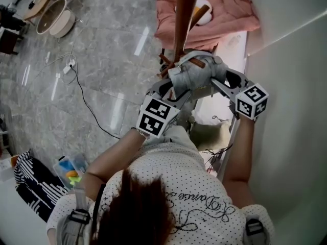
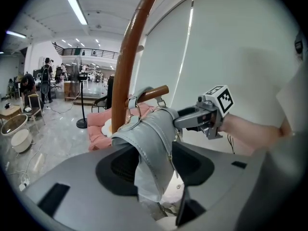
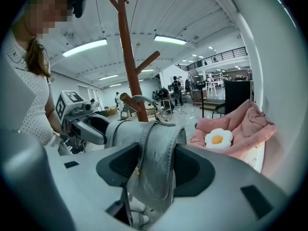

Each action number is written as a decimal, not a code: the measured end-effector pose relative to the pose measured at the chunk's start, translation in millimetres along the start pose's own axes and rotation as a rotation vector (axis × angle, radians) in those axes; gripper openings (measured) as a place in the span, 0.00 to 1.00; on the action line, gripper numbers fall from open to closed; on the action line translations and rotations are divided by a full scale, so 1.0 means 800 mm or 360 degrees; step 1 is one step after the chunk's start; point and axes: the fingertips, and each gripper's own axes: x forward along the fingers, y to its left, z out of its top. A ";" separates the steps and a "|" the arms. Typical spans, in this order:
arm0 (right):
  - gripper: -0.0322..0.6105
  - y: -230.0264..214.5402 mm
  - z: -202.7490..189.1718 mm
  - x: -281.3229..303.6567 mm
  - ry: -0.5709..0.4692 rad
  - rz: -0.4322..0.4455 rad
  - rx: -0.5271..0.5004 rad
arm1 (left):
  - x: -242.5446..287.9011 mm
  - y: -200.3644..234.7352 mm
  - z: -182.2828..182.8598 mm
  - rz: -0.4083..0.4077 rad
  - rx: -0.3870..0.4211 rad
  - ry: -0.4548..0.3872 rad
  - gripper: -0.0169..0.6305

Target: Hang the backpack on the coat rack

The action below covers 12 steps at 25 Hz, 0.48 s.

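While left gripper [image 1: 168,92] and right gripper [image 1: 220,80] clamp the backpack [image 1: 194,74], a wall [image 1: 296,60] crowds the coat rack [image 1: 183,14].

The right gripper [image 3: 155,170] has its jaws closed on the grey backpack [image 3: 161,143], with the leather bulging up between them. Just ahead, the top handle [image 3: 147,99] curves beside a low peg [image 3: 126,99] of the brown coat rack [image 3: 129,57]. The left gripper [image 3: 94,126] is off to its left — a pink cushion [image 3: 245,129] to its right.
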 end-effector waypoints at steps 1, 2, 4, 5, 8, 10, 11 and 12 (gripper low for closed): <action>0.40 -0.002 -0.003 0.001 0.0010 0.0004 0.0015 | 0.000 -0.002 -0.001 0.0004 -0.0003 0.0002 0.35; 0.40 -0.003 -0.006 0.001 0.0016 0.0010 0.0034 | 0.000 -0.004 -0.001 0.0006 -0.0007 0.0002 0.35; 0.41 -0.006 -0.010 0.002 0.0013 0.0022 0.0064 | -0.001 -0.006 -0.002 0.0006 -0.0017 -0.0001 0.35; 0.41 -0.007 -0.011 0.003 0.0004 0.0024 0.0068 | -0.001 -0.007 -0.001 0.0002 -0.0022 -0.0005 0.35; 0.42 -0.015 -0.011 0.007 -0.0012 0.0000 0.0042 | 0.001 -0.004 0.000 -0.0030 -0.0028 -0.0021 0.35; 0.44 -0.022 -0.009 0.010 -0.0015 -0.0049 0.0006 | 0.002 -0.005 -0.001 -0.0062 -0.0035 -0.0012 0.33; 0.44 -0.026 -0.008 0.011 -0.0022 -0.0083 -0.0011 | 0.002 -0.006 -0.001 -0.0081 -0.0038 -0.0012 0.32; 0.44 -0.032 -0.007 0.012 -0.0035 -0.0121 -0.0021 | 0.002 -0.008 -0.002 -0.0097 -0.0038 -0.0015 0.32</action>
